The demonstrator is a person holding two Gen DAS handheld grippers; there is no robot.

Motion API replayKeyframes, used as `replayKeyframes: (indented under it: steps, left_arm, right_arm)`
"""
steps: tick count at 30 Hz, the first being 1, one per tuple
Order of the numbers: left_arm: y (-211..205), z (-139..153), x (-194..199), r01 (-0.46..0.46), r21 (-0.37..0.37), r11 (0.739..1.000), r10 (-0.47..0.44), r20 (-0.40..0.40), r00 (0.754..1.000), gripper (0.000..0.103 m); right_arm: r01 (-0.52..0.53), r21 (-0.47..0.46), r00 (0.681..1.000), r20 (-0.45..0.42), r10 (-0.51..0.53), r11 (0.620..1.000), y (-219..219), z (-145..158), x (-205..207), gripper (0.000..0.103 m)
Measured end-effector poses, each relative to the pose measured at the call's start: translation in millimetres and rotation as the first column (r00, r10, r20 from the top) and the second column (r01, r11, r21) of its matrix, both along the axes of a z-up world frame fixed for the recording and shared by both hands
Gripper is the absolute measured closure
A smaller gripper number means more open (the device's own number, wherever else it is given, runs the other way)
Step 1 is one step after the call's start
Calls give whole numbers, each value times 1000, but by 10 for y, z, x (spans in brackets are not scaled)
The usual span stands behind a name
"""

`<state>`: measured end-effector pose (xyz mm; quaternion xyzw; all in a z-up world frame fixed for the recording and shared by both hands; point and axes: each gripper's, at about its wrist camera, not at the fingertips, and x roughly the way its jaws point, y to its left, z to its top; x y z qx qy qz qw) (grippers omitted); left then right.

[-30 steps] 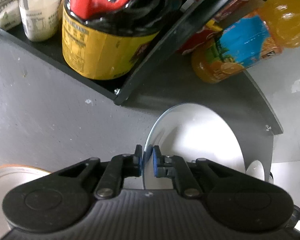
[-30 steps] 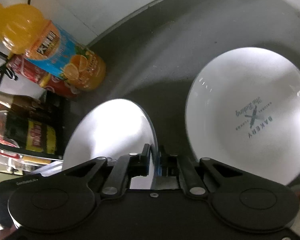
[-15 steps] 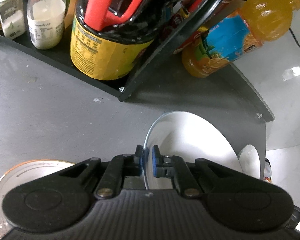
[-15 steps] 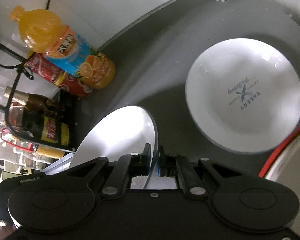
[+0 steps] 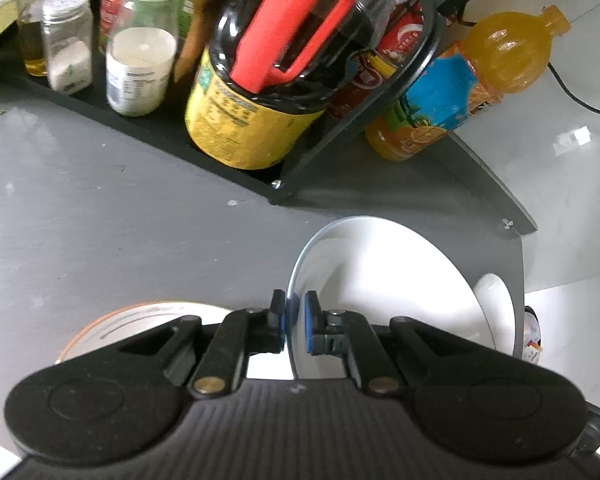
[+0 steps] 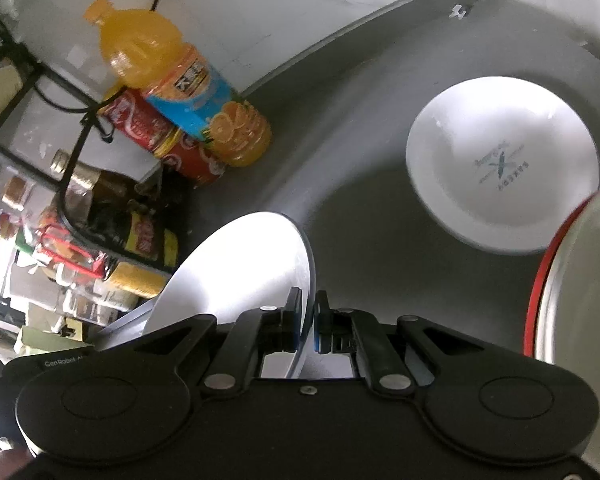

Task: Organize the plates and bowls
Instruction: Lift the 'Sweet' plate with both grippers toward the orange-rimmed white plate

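While each hand-held gripper (image 5: 295, 312) (image 6: 309, 312) pinches a white plate (image 5: 380, 280) (image 6: 240, 272), grey countertop (image 5: 100, 220) lies below

Each camera sits close behind its tool, looking down along the fingers at the grey table (image 5: 100, 208). The orange juice bottle (image 5: 460, 92) appears in both: at 1 o'clock from the left wrist, 11 o'clock from the right.

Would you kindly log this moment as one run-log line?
left gripper: shut on white plate | right gripper: shut on same plate rim | white bowl: on table
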<state>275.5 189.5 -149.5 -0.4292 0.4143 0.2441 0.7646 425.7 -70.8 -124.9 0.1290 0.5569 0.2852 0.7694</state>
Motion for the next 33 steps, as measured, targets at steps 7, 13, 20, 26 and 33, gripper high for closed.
replayKeyframes:
  steps: [7, 13, 20, 26, 33]
  left_arm:
    - [-16, 55, -361, 8, 27, 1000, -8, -5, 1000, 96]
    - [-29, 62, -711, 5, 37, 999, -5, -11, 1000, 96]
    - [-30, -24, -1055, -5, 27, 1000, 5, -23, 1000, 96]
    - [-22, -42, -1250, -15, 8, 1000, 15, -22, 1000, 96]
    - [-60, -125, -1355, -16, -4, 1000, 15, -36, 999, 96]
  right_arm:
    - [-16, 17, 1000, 8, 16, 1000, 41, 48, -366, 97]
    - [-31, 28, 999, 9, 31, 999, 98, 61, -677, 97]
    - [-51, 18, 999, 4, 51, 999, 130, 27, -958, 97]
    - [-69, 13, 998, 3, 69, 998, 109, 15, -1087, 97]
    - [-95, -20, 995, 19, 95, 995, 108, 9, -1205, 97]
